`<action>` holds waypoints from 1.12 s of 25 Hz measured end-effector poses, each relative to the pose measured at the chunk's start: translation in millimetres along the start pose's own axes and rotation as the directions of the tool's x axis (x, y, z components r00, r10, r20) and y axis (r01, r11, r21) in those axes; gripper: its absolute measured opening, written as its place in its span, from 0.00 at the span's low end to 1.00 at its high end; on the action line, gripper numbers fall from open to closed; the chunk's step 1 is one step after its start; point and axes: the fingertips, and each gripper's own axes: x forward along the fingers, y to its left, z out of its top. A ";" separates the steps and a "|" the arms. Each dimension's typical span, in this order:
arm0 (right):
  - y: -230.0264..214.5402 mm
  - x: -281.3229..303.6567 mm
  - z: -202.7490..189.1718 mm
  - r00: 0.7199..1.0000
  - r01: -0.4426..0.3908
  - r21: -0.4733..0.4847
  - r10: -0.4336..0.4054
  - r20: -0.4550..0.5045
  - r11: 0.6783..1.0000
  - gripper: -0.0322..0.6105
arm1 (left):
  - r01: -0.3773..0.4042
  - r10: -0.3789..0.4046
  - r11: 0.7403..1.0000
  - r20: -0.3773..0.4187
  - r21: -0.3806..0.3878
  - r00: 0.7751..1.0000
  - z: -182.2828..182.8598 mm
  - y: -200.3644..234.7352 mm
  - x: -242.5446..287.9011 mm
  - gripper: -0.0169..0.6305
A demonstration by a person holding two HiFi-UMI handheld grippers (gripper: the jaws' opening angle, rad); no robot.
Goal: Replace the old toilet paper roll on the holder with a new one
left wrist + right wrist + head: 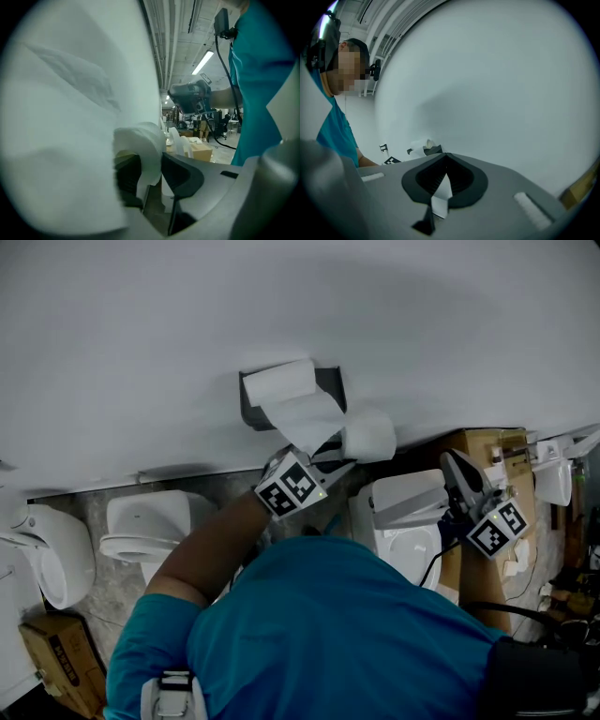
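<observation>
Wall holder [330, 381] carries a roll [279, 381] with a loose tail. Just right of it, the left gripper [342, 452] clamps another roll [367, 435] by its wall, which I'd guess could squash or slip. Further right, the right gripper [453, 465] is pinched together on a white scrap [440, 197].

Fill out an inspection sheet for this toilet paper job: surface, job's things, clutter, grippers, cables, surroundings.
Surface: plain wall, nothing on it but the holder.
Job's things: holder on the wall; mounted roll with a loose tail hanging; held roll just right of it.
Clutter: cardboard box at right, another lower left.
Grippers: left gripper shut on the held roll's wall; right gripper shut on a white strip, possibly tissue, away from the holder.
Cables: black cable below the right gripper.
Surroundings: toilets along the wall's foot.
</observation>
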 end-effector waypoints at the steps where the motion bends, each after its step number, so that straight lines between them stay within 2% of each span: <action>1: -1.2 -1.1 -0.4 1.000 0.002 0.001 -0.002 0.000 1.000 0.05 | 0.013 -0.013 1.000 -0.010 -0.002 1.000 -5.0 -6.3 3.6 0.24; 5: -1.9 -1.5 -1.0 1.000 -0.004 0.000 0.004 -0.001 1.000 0.05 | 0.059 -0.059 0.998 -0.039 -0.021 0.997 -23.2 -31.5 2.9 0.24; 9: 8.3 14.8 2.4 0.999 -0.050 -0.007 0.050 -0.014 0.999 0.05 | 0.069 -0.072 0.994 -0.036 -0.084 0.997 -36.4 -50.1 -28.4 0.24; 12: 27.0 41.3 8.4 0.992 -0.121 -0.014 0.121 -0.030 0.993 0.05 | 0.035 -0.039 0.991 -0.033 -0.126 0.999 -45.4 -57.7 -69.0 0.24; 15: 49.7 77.8 13.0 0.976 -0.210 0.002 0.209 -0.064 0.978 0.07 | -0.040 0.034 0.985 -0.039 -0.170 0.999 -56.6 -55.3 -115.5 0.24; 22: 100.2 157.2 20.6 0.905 -0.377 0.041 0.377 -0.198 0.925 0.20 | -0.240 0.238 0.946 -0.038 -0.218 0.971 -60.2 -35.9 -213.9 0.24; 28: 109.0 210.1 16.2 0.811 -0.448 0.186 0.485 -0.329 0.875 0.34 | -0.303 0.309 0.929 -0.009 -0.213 0.951 -46.6 -27.0 -254.8 0.24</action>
